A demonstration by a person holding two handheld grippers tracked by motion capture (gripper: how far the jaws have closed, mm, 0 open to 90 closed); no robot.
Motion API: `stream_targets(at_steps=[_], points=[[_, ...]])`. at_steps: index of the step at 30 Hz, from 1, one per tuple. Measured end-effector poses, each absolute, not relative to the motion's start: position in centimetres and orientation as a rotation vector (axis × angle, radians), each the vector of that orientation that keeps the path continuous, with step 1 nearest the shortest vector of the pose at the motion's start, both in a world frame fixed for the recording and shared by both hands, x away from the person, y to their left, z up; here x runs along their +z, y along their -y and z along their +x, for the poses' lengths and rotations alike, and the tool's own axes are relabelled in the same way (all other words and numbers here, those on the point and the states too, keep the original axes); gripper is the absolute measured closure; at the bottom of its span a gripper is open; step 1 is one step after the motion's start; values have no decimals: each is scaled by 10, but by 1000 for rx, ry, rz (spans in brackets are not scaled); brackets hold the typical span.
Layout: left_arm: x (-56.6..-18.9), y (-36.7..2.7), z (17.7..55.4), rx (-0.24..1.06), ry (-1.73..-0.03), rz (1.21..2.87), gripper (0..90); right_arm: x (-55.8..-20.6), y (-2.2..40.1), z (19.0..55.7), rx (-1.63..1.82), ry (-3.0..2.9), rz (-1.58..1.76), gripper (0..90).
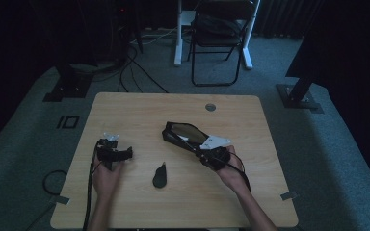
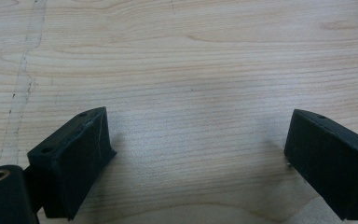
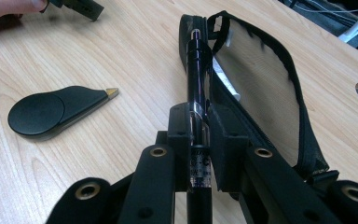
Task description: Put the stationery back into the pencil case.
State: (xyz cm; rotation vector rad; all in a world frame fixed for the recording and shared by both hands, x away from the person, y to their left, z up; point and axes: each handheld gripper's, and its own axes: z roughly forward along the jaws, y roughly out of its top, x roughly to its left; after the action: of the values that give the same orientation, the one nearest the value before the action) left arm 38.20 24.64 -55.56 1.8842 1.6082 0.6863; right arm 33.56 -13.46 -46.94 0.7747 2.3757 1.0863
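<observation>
Right gripper view showed my right fingers (image 3: 199, 140) clamped on a dark pen (image 3: 198, 93), gripped around its barrel with the tip pointing toward the open mouth of the black pencil case (image 3: 279, 107) lying on the worktop (image 3: 135, 51). I judged the pen light, stiff and rather slick, so a hold near the middle of the barrel seemed right, firm enough to stop it from swivelling. The case looked soft and floppy, with a mesh side; I expected its mouth to sag and catch the tip. That view also gave me the flat black cutter-like tool (image 3: 51, 112) lying well apart from the case. High view placed my right fingers (image 1: 200, 151) at the near end of the case (image 1: 183, 132) and my left fingers (image 1: 124, 153) off toward the left edge, details too dark to read. Left gripper view showed my left fingers (image 2: 200, 158) wide apart over bare wood, holding nothing.
</observation>
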Motion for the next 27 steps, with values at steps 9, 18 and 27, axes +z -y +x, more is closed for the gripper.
stream_targets(at_steps=[9, 18, 27], points=[[-556, -246, 382, 686, -1608, 1884, 72, -466, 135, 341, 1100, -2359, 786, 798], [-556, -246, 382, 687, -1608, 1884, 72, -461, 137, 347, 1119, -2346, 802, 798], [-556, -246, 382, 687, -1608, 1884, 72, -456, 139, 352, 1128, -2334, 805, 798]])
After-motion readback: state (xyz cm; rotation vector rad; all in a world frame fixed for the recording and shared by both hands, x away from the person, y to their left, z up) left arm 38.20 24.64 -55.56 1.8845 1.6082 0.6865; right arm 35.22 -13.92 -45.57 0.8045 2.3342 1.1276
